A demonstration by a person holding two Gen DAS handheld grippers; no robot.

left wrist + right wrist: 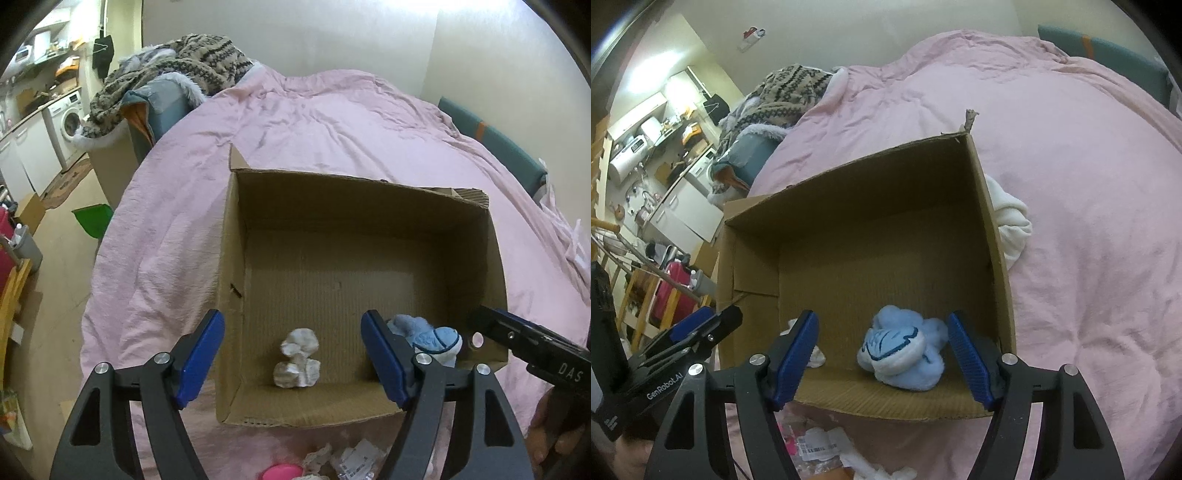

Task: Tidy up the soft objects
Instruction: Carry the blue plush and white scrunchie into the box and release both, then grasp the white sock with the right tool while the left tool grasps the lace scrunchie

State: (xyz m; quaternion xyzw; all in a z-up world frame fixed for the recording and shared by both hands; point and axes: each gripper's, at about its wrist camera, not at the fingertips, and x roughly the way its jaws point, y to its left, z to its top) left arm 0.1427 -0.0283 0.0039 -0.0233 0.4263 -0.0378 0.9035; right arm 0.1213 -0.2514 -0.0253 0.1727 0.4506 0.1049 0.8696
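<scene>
An open cardboard box (369, 280) is sitting on a bed covered with a pink blanket (332, 122). Inside the box, two soft things are lying on the bottom near the front wall: a white crumpled soft toy (297, 359) toward the left side, and a light blue plush toy (905, 349) with a white part and dark blue stitching toward the right side. They are lying apart from each other.

The left hand-held gripper (293, 358) is hovering over the front edge of the box with its blue fingers (201, 354) spread wide, and it is holding nothing; the white toy is showing between them, lower down in the box. The right hand-held gripper (882, 356) is also hanging over the front of the box, its fingers (967, 360) spread wide and empty, with the blue plush toy lying between them on the box floor.

Outside the box, a white cloth (1012, 221) is lying on the blanket, touching the right wall of the box. In front of the box, some crumpled papers (820, 448) and a pink round thing (282, 472) are lying on the bed. A patterned knitted blanket (184, 70) is piled up at the far left corner of the bed.
</scene>
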